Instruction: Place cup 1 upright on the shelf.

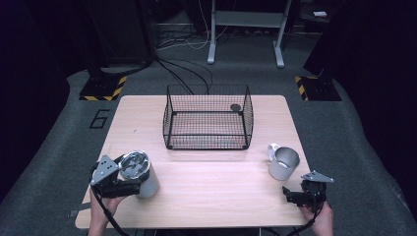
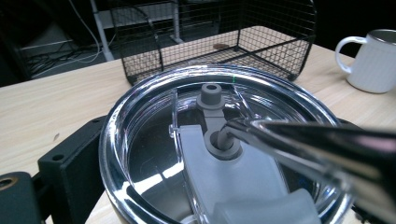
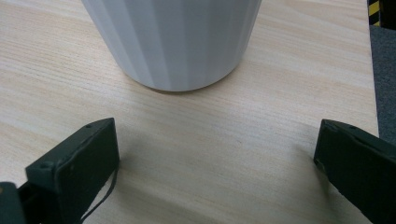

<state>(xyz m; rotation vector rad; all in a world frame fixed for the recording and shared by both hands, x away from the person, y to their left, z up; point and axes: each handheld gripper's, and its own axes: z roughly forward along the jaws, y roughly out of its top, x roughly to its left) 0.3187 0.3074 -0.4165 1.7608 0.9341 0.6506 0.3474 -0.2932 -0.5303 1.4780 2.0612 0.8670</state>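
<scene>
Steel tumbler [image 1: 140,173] with clear lid [image 2: 219,140]: upright at the table's [image 1: 216,191] front left corner, clamped between the jaws of the left tool [image 1: 123,184]. White mug [image 1: 283,162]: upright at the front right, handle toward the wire basket [image 1: 208,118] at table centre. Right tool [image 1: 295,195]: jaws wide apart, just short of the mug, holding nothing
</scene>
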